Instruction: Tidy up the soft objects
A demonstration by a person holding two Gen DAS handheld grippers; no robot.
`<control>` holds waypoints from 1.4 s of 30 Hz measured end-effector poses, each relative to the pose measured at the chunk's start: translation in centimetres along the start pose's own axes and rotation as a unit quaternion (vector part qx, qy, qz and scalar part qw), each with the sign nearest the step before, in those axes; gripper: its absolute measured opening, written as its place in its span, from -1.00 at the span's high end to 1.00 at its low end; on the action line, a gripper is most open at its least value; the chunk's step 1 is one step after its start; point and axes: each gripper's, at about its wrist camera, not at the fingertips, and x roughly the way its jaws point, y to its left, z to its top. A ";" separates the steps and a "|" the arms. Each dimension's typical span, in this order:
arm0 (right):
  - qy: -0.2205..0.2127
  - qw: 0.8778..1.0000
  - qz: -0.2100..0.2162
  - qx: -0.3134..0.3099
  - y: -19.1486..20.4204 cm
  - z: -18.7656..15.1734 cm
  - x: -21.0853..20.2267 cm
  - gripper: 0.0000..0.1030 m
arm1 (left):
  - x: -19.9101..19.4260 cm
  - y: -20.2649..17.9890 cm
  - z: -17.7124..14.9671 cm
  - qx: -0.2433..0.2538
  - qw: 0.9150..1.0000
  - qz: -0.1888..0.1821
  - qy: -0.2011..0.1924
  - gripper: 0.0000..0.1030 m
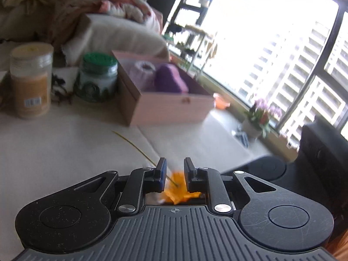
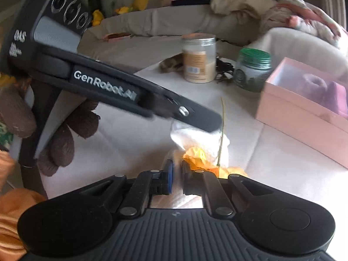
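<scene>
Both claws sit low over a cream cushion (image 1: pixel 65 148). The left claw (image 1: pixel 175 163) shows a narrow gap between its tips. An orange flower (image 1: pixel 178 187) lies blurred at 6 o'clock of that gap, and its thin stem (image 1: pixel 130 143) runs out toward 10 o'clock across the cushion. Whether the left claw pinches anything I cannot tell.

In the right wrist view, the right claw (image 2: pixel 177 165) has its tips slightly parted, with only bright surface showing between them, so it grasps nothing. The flower (image 2: pixel 195 154) lies just at 1 o'clock of it, touching the outer side of the right-hand tip. A crumpled white sheet (image 2: pixel 195 137) lies under the flower, at 12 o'clock. The left claw reaches in from 10 o'clock and its tip (image 2: pixel 214 126) meets the top edge of the white sheet, beside the stem. A hand in a brown knitted glove (image 2: pixel 65 134) grips its handle at 9 o'clock.

A pink box (image 1: pixel 169 106) stands open on the cushion at 12 o'clock of the left claw, well apart from the flower. It holds a lilac roll (image 1: pixel 143 69) and a purple lump (image 1: pixel 171 78) side by side. A green-lidded jar (image 1: pixel 96 78) stands just at 9 o'clock of the box, and a tan-labelled jar (image 1: pixel 30 80) stands further out the same way.
</scene>
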 end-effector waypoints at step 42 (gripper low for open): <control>-0.078 0.977 -0.178 0.088 -8.1 -3.4 -6.6 0.24 | -2.6 -1.4 -1.9 0.056 0.996 0.060 0.024 0.61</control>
